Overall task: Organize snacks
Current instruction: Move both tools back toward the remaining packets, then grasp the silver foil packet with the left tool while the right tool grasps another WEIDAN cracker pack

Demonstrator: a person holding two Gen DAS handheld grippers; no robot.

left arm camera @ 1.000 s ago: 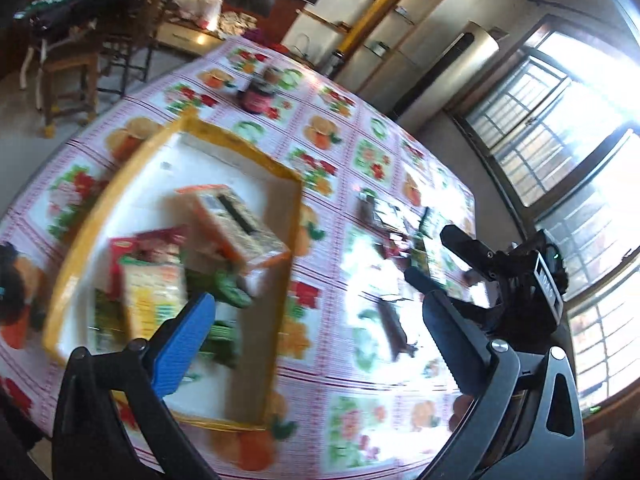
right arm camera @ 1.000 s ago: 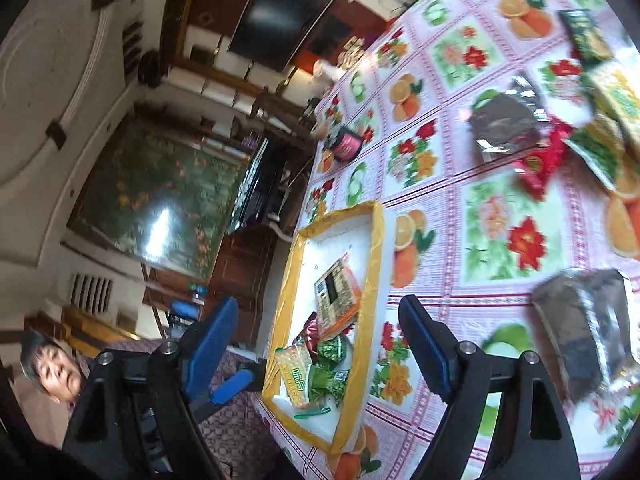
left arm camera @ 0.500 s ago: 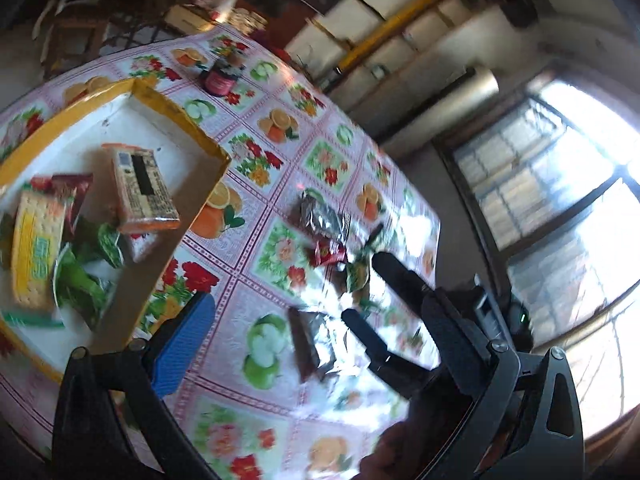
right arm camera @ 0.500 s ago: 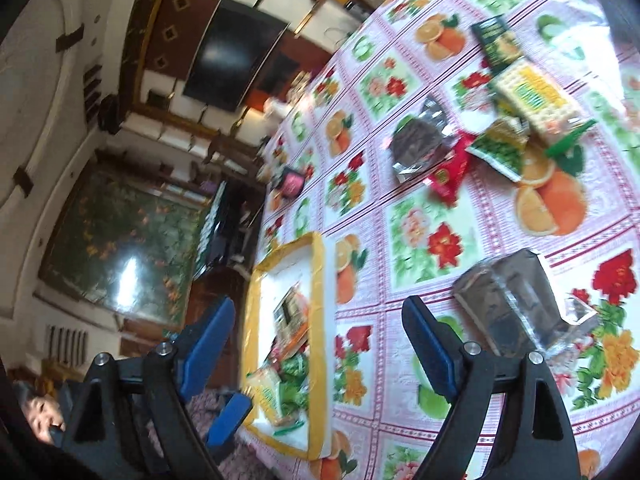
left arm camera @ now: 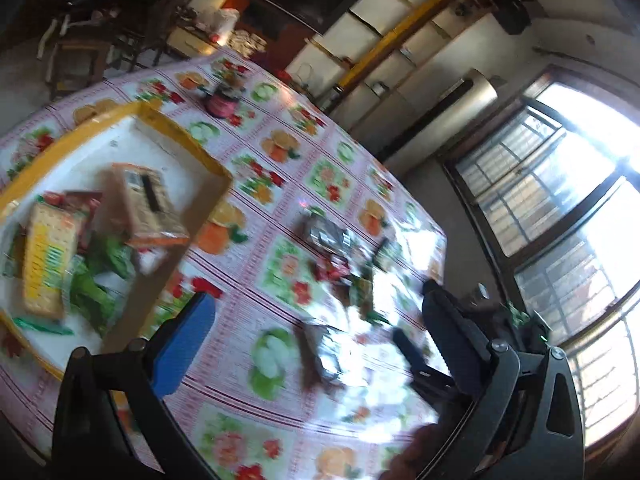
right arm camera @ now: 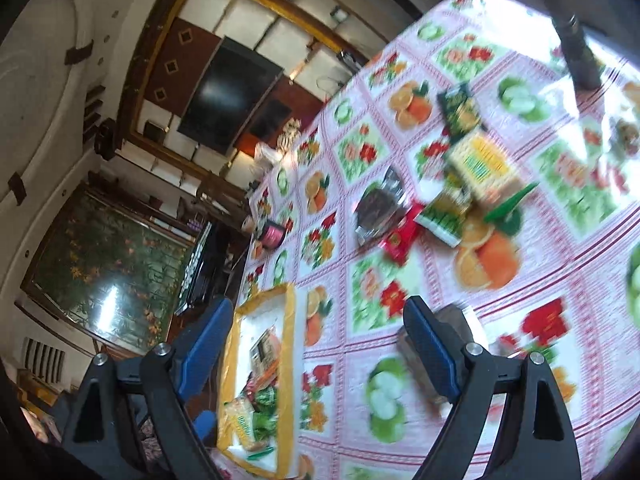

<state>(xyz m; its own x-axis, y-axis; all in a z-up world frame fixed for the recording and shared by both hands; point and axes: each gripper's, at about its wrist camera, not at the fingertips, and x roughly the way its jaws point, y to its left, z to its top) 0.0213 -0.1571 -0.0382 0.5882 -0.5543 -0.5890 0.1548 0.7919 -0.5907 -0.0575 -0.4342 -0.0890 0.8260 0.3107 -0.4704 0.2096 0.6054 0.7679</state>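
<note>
We see both grippers, left (left arm camera: 316, 336) and right (right arm camera: 316, 344), with jaws wide open, empty, above the desk (right arm camera: 560, 280). Near: foil packet (left arm camera: 326, 350), tray (left arm camera: 180, 136) holding several snacks. Farther: loose snack pile (right arm camera: 452, 184).

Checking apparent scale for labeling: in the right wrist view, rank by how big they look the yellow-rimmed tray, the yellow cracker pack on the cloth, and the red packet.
1. yellow-rimmed tray, clearly largest.
2. yellow cracker pack.
3. red packet, smallest, though blur and differing distance make the last two a close call.
</note>
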